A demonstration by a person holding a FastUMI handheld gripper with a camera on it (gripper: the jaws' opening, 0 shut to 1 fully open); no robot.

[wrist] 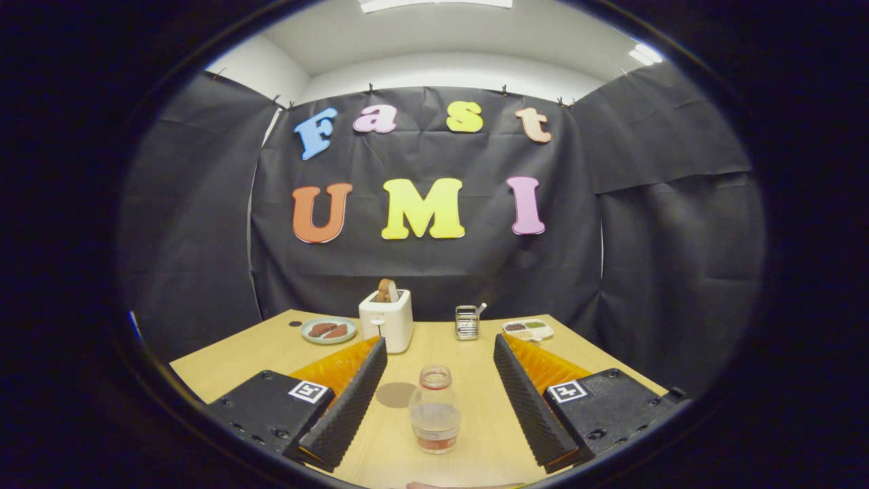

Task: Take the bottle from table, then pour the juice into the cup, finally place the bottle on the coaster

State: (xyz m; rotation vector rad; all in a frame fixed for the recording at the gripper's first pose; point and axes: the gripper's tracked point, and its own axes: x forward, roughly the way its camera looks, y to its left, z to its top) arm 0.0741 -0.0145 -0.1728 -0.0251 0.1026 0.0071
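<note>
bottle [434, 409] between fingers, untouched | gripper [440, 353] spread wide | coaster [396, 394] just left | toaster [386, 319] beyond

We are seeing a clear, glossy bottle [434, 409] standing on a pale, matt wood-look table [475, 435], between the spread fingers [346, 401] of the gripper [440, 352], whose ridged black pads are looking matt and rough. Farther off, a smooth white toaster [386, 319] and a shiny wire metal rack [466, 322] are catching light.

We see the clear bottle [434, 409] standing upright and uncapped, a little reddish juice at its bottom. The round brown coaster [396, 394] lies flat just beside the bottle.
</note>
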